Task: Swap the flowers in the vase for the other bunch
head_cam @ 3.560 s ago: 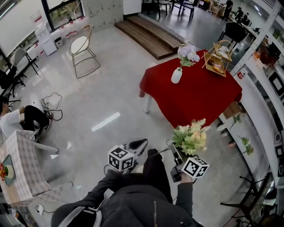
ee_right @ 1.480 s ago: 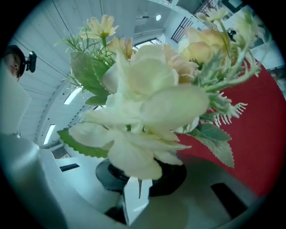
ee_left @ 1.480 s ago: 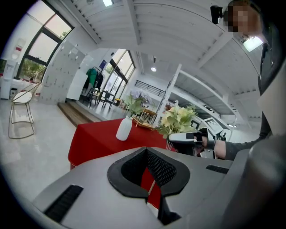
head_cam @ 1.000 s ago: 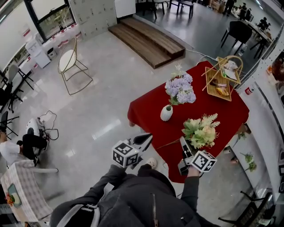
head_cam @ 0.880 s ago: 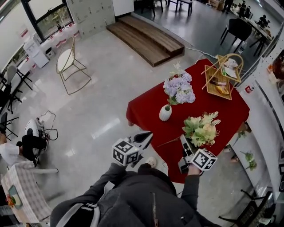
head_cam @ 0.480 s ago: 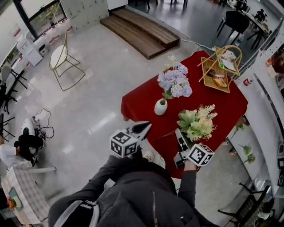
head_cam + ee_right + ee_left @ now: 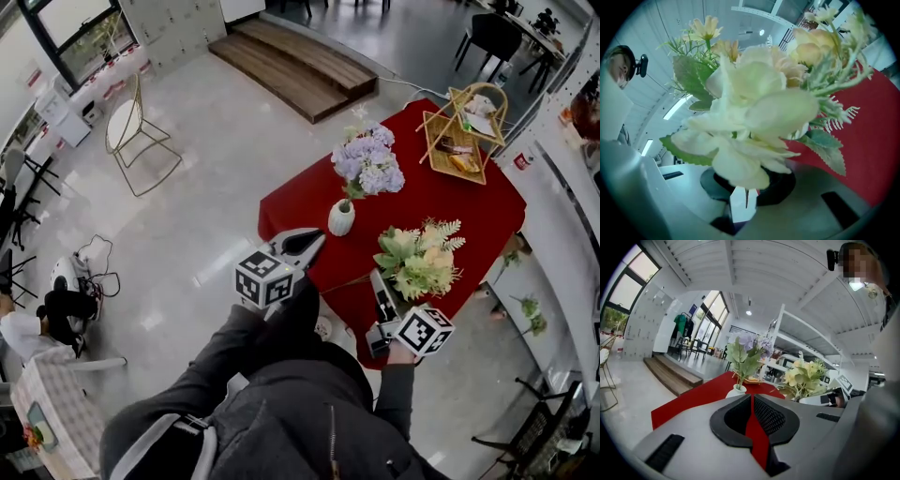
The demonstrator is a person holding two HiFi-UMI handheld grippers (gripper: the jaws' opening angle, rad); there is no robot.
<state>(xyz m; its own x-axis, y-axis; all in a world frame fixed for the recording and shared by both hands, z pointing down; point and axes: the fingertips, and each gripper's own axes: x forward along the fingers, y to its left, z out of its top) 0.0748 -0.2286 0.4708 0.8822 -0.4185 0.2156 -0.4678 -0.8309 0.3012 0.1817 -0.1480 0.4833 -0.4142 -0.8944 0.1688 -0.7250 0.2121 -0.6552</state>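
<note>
The red-clothed table (image 7: 459,202) fills the space ahead of me, its near corner just under my two tools. On it the purple bunch (image 7: 367,164) stands in the white vase (image 7: 341,217), stems roughly upright with the heads leaning a little away and to the right. So the old flowers are not out yet.

The replacement, a cream-and-green bunch (image 7: 419,262), is up off the table to the right of the vase. The right gripper (image 7: 378,292) has its fingers closed on the wrapped stem end, and the blooms crowd the right gripper view.

The left gripper (image 7: 314,241) carries nothing. Its fingers are drawn in to a thin slit, with only red cloth showing through.

The vase sits just ahead of the left fingers and slightly to their right, and it is nearer to them than to the loaded right ones. I judge the left hand should take the purple stems. It will need to spread wide, close on them above the vase's neck, and lift straight up along their axis.
</note>
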